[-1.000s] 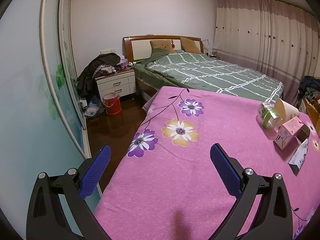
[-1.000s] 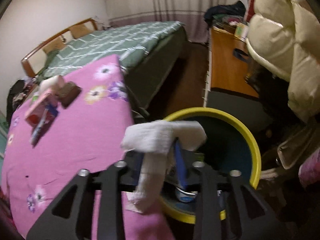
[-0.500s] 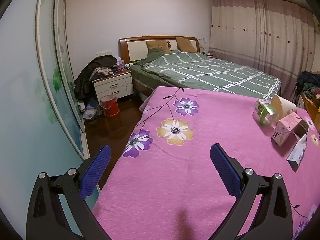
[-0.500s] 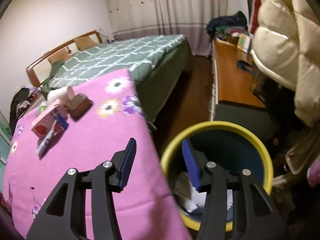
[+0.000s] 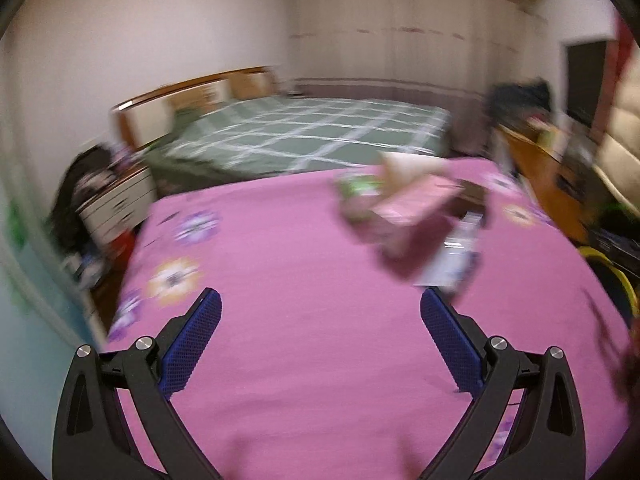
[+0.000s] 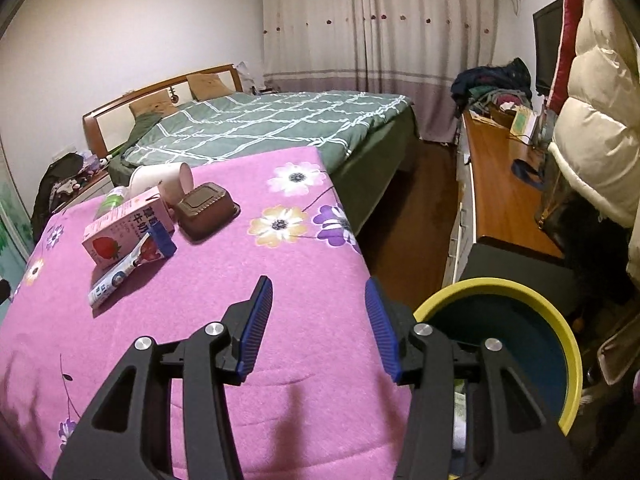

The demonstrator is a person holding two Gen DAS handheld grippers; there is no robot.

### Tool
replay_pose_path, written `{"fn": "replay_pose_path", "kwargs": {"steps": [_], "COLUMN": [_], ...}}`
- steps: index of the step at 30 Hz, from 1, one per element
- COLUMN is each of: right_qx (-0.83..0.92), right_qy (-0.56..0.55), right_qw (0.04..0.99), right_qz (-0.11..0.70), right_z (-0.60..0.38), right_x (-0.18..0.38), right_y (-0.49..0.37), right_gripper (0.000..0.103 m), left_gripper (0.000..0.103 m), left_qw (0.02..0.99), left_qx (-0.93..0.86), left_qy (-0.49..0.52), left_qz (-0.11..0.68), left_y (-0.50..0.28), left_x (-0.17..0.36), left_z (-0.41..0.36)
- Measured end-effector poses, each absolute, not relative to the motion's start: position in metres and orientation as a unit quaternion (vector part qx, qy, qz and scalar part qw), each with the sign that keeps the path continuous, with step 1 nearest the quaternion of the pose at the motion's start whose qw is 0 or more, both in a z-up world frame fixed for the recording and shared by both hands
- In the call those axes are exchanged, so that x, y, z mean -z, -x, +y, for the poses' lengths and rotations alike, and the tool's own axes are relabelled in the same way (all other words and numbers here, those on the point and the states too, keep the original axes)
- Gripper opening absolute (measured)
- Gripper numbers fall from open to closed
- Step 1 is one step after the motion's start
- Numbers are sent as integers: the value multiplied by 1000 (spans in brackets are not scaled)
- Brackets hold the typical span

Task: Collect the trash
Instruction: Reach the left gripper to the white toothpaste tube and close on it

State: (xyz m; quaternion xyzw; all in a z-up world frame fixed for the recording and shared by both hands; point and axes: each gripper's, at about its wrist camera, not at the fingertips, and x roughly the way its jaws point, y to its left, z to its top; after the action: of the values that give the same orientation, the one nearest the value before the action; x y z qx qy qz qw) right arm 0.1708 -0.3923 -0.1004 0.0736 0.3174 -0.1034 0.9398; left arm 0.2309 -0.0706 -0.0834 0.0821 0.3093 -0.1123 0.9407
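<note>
Trash lies on the pink flowered cloth (image 6: 208, 320): a pink strawberry milk carton (image 6: 124, 232), a white-and-blue wrapper (image 6: 128, 272), a brown plastic tub (image 6: 206, 210), a tipped white paper cup (image 6: 164, 178) and a green bottle (image 6: 112, 200). A yellow-rimmed blue bin (image 6: 520, 336) stands at the cloth's right edge. My right gripper (image 6: 318, 326) is open and empty above the cloth's edge beside the bin. My left gripper (image 5: 320, 340) is open and empty over the cloth. The left wrist view is blurred; the pink carton (image 5: 408, 216) shows ahead right.
A bed with a green checked cover (image 6: 260, 128) stands behind the cloth. A wooden desk (image 6: 504, 184) with clutter runs along the right, with a cream padded coat (image 6: 600, 120) hanging over it. A white nightstand (image 5: 116, 204) stands at the left. Dark floor lies between bed and desk.
My right gripper opened and dropped the white crumpled tissue into the bin, then swung left over the cloth. My left gripper swung right toward the trash pile, blurring its view.
</note>
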Motion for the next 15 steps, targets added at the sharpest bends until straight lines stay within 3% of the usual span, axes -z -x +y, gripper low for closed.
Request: {"fn": "replay_pose_path", "kwargs": {"steps": [11, 15], "right_qx": [89, 83], "right_qy": [-94, -105], "right_qw": [937, 935], "right_qz": [325, 328], "right_z": [-397, -400], "right_x": [103, 105], "right_y": [-173, -174], "right_gripper": [47, 51], "left_gripper": [98, 85], "left_qw": [889, 872], "left_qx": [240, 256], "left_qy": [-169, -162], "left_qz": [352, 385], "left_y": [-272, -299], "left_x": [101, 114], "left_z": [-199, -216]}}
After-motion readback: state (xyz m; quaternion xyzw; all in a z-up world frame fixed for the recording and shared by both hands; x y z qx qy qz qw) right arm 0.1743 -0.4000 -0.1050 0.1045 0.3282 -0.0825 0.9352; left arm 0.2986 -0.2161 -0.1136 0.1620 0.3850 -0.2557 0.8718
